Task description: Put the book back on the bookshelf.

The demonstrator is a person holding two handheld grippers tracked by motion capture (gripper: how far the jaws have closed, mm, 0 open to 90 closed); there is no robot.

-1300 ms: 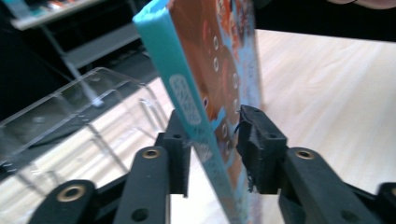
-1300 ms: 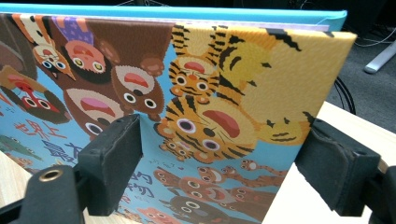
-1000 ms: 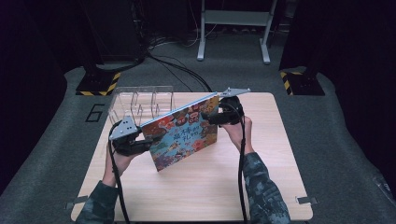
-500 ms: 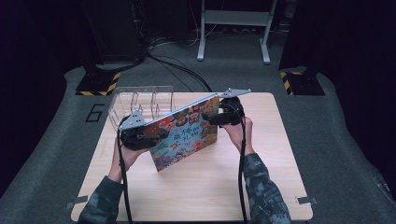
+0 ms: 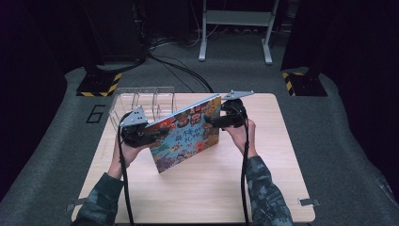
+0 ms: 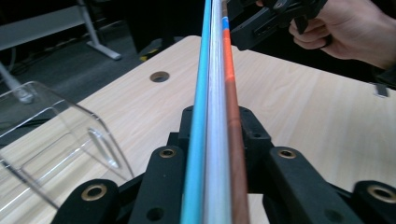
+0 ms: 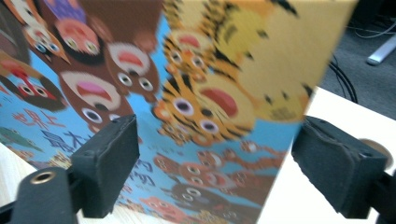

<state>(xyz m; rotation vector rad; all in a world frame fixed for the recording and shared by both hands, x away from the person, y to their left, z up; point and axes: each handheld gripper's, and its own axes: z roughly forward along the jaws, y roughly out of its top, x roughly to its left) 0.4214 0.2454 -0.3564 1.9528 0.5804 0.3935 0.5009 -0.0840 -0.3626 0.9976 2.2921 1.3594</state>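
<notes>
A colourful picture book [image 5: 186, 134] with cartoon animals on its cover stands tilted on its lower corner on the wooden table [image 5: 211, 188]. My left gripper [image 5: 141, 134] is at the book's left edge. Its jaws have just been closing and now clamp the book's edge [image 6: 215, 93] tightly between them. My right gripper [image 5: 219, 120] is at the book's upper right corner. Its jaws have just been opening, and its pads [image 7: 112, 158] stand wide apart in front of the cover [image 7: 196, 93] without pressing on it.
A clear acrylic rack [image 5: 141, 101] with several slots stands at the table's back left, just behind my left hand. A round hole [image 6: 159, 76] is in the tabletop. Cables and stand legs lie on the floor beyond the table.
My left gripper has shifted right onto the book's left edge and closed on it. The right hand has stayed at the upper right corner.
</notes>
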